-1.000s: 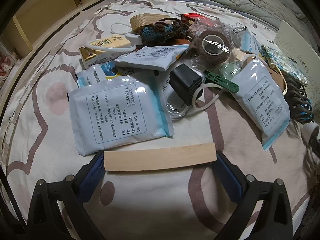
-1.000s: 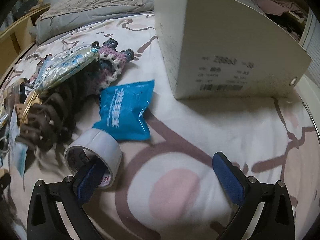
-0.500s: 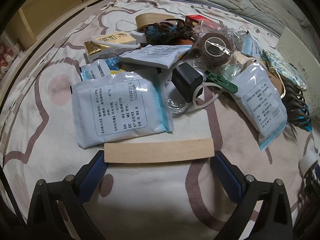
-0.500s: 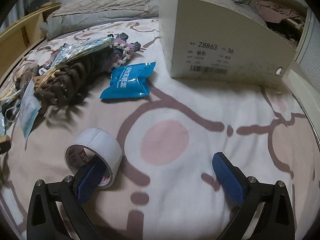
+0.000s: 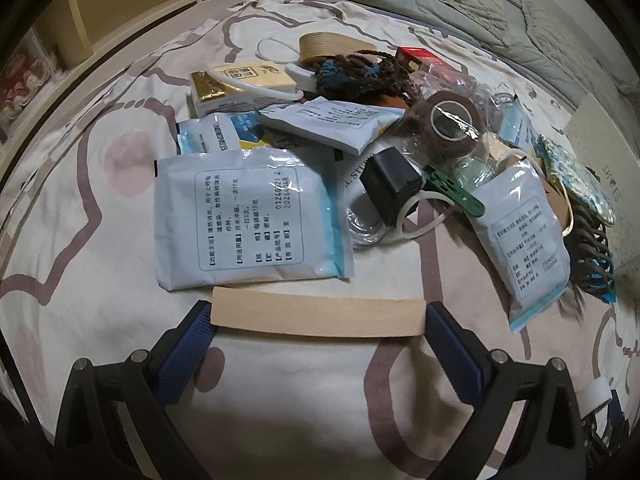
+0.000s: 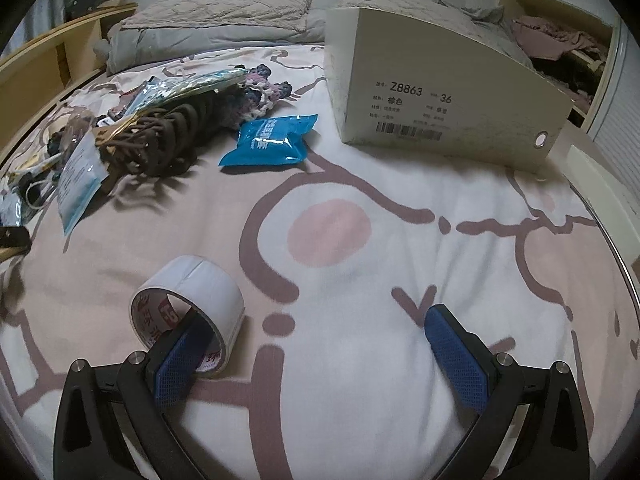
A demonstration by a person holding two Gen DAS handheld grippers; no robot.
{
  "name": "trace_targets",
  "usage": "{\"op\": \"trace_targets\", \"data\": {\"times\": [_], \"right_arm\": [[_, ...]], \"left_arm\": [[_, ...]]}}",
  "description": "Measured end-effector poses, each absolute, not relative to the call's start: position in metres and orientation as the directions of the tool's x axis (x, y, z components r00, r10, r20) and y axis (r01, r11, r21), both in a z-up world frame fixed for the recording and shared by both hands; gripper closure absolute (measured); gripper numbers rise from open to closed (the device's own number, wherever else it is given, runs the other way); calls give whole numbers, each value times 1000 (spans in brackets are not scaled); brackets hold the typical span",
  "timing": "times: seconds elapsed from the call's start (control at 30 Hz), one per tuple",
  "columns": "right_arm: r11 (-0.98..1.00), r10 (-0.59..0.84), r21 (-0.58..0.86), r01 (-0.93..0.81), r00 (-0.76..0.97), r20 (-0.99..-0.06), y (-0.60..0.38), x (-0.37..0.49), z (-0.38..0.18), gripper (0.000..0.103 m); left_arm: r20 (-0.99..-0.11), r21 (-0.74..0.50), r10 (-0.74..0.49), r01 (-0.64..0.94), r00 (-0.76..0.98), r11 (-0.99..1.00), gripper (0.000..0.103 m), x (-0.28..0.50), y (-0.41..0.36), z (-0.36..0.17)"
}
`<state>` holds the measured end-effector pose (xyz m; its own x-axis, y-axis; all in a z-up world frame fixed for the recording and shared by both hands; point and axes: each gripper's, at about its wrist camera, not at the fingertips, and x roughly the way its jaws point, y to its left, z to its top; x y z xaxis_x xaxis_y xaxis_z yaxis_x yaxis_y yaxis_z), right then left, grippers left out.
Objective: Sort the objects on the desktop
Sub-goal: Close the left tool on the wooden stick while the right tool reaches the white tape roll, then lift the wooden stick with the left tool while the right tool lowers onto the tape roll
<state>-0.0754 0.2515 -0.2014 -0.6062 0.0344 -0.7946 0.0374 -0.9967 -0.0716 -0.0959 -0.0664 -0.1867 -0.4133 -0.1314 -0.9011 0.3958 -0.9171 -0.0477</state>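
Left gripper (image 5: 318, 314): jaws clamped on the ends of a flat wooden strip (image 5: 318, 312), held crosswise just in front of a large white sachet (image 5: 248, 218) on the bedsheet (image 5: 80, 208). Clutter pile lies beyond.

Right gripper (image 6: 316, 336): jaws wide apart, empty. Its left finger (image 6: 180, 356) sits inside a white tape roll (image 6: 192, 300). Shoebox (image 6: 436, 92) well ahead, blue packet (image 6: 272, 140) near it.
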Motion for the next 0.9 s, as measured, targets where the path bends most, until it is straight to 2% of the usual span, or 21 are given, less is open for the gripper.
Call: {"op": "trace_targets", "data": {"times": [0.27,0.57,0.9], "right_arm": [[-996,38,-80,42,-618,-786,251,-59,-201,0],[-996,27,-72,55,-577,-816,253,-53,-197,0],[-998,-54,33,55,-466,-883,265,-64,-186,0]], "left_arm": [[-893,-15,-172,411,-416,-912,3,-97,-66,-188],[-888,-2,-174,381,-426,-925,3,-94,-62,-188],[-889,1,-150,327,-432,-945,3,-89,-46,-186]]}}
